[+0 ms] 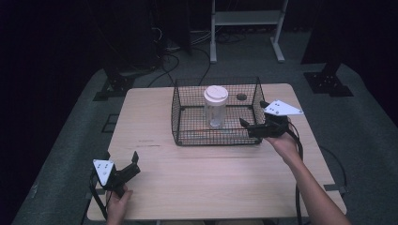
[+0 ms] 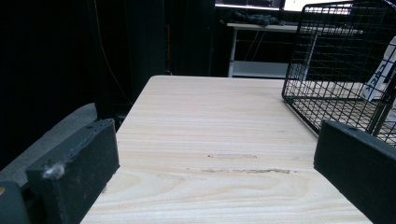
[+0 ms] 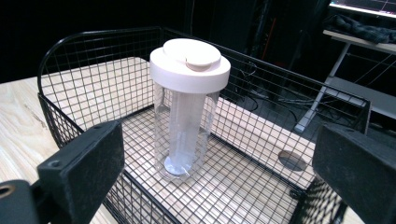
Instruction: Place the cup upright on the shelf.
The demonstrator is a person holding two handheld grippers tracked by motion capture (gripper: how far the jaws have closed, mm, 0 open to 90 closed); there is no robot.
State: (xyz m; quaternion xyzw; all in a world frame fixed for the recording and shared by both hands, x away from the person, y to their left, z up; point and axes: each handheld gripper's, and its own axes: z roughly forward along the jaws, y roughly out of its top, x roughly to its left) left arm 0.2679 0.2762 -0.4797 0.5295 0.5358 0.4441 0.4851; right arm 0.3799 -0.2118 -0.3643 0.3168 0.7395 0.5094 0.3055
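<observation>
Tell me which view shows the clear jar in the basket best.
The right gripper view: the jar stands upright, close and whole, white lid on, inside the wire basket. The high view shows it small from above. The left gripper view catches a white sliver behind the mesh at the right edge.

The left gripper point(image 2: 215, 186) hovers low over the pale wooden table point(image 2: 210, 121), jaws spread wide with bare wood between them. The black wire basket point(image 2: 327, 60) stands ahead at the right, near the right jaw
</observation>
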